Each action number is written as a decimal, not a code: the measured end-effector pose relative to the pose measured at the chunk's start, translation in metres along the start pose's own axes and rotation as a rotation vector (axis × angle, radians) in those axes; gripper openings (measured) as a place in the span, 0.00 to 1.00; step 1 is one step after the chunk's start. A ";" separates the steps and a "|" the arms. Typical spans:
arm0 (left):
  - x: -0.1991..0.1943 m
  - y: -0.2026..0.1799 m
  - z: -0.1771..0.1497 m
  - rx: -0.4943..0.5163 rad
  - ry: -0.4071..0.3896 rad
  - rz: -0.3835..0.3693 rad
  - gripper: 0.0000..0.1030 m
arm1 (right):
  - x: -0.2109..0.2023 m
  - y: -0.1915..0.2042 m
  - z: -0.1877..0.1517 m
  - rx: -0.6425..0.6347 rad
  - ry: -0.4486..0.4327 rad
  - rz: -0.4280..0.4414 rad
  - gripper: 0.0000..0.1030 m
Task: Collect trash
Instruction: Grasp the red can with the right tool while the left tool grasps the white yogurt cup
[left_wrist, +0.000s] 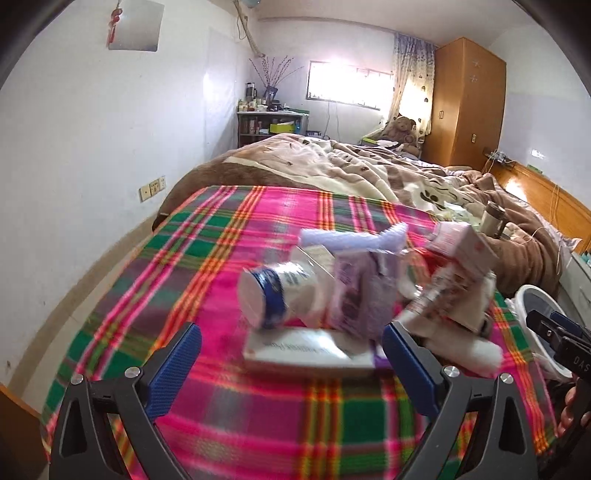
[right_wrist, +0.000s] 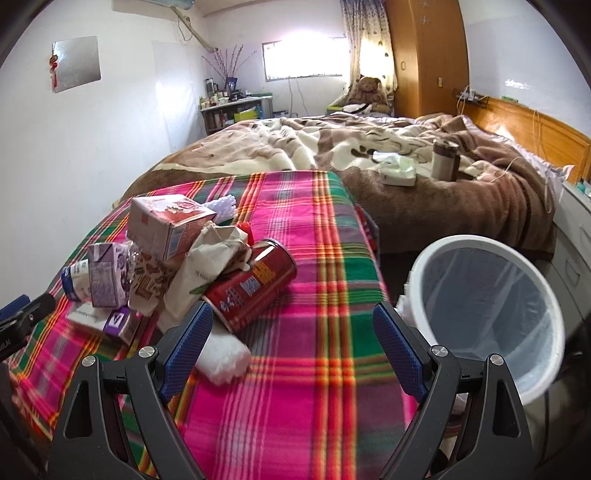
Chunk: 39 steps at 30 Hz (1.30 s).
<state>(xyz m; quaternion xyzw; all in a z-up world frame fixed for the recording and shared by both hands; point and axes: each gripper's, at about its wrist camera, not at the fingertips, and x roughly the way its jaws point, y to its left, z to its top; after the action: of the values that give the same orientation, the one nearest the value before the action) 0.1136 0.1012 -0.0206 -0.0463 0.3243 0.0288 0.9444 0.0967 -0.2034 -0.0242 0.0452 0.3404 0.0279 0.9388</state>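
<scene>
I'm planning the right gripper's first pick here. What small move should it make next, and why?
Probably ease the right gripper forward and left onto the red can. The gripper is open and empty, the can lies on its side just ahead of its left finger at the near edge of the pile, and the lined bin stands open right beside the table, so the drop would be short.
</scene>
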 end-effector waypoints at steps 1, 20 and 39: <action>0.006 0.004 0.003 0.003 0.011 0.005 0.97 | 0.004 0.001 0.001 0.006 0.014 -0.001 0.87; 0.075 0.018 0.038 0.154 0.092 0.011 0.97 | 0.054 0.014 0.022 0.086 0.150 0.031 0.87; 0.100 -0.006 0.036 0.248 0.206 -0.105 0.71 | 0.075 0.016 0.022 0.059 0.248 0.015 0.64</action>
<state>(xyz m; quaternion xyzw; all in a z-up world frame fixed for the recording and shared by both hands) 0.2152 0.1011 -0.0532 0.0510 0.4177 -0.0655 0.9048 0.1682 -0.1826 -0.0533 0.0714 0.4543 0.0303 0.8875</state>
